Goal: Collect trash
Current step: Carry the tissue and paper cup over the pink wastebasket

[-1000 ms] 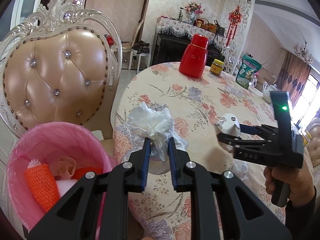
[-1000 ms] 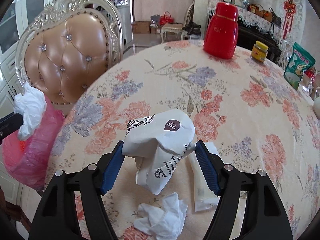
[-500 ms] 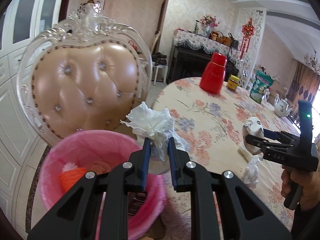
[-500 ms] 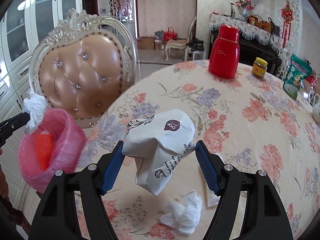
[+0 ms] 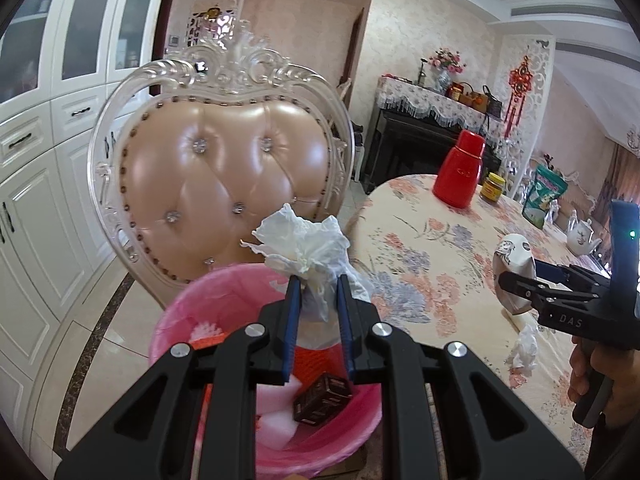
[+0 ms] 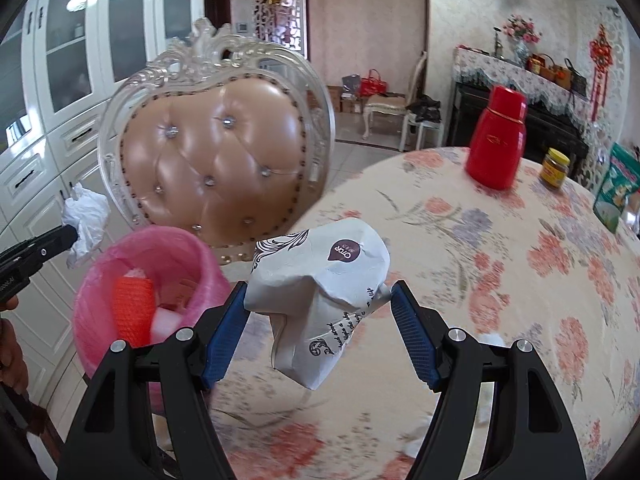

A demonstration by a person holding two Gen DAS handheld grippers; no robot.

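My left gripper (image 5: 317, 286) is shut on a crumpled white tissue (image 5: 304, 246) and holds it above the pink-lined trash bin (image 5: 180, 312), which holds an orange net, white foam and a dark box. The tissue also shows in the right wrist view (image 6: 86, 220), at the left above the bin (image 6: 188, 256). My right gripper (image 6: 318, 300) is shut on a crumpled white paper bag (image 6: 320, 280) and holds it above the table's edge next to the bin. The bag also shows in the left wrist view (image 5: 514, 256).
A tufted beige chair (image 5: 224, 184) stands just behind the bin. The floral round table (image 6: 500, 280) carries a red thermos (image 6: 496, 144), a yellow-lidded jar (image 6: 554, 168), a green packet (image 6: 616, 196) and another crumpled tissue (image 5: 524, 350). White cabinets (image 5: 36, 160) line the left wall.
Both grippers have moved left off the table toward the bin with their loads. The left one now hangs over the bin's opening. The right one has risen from the tabletop.
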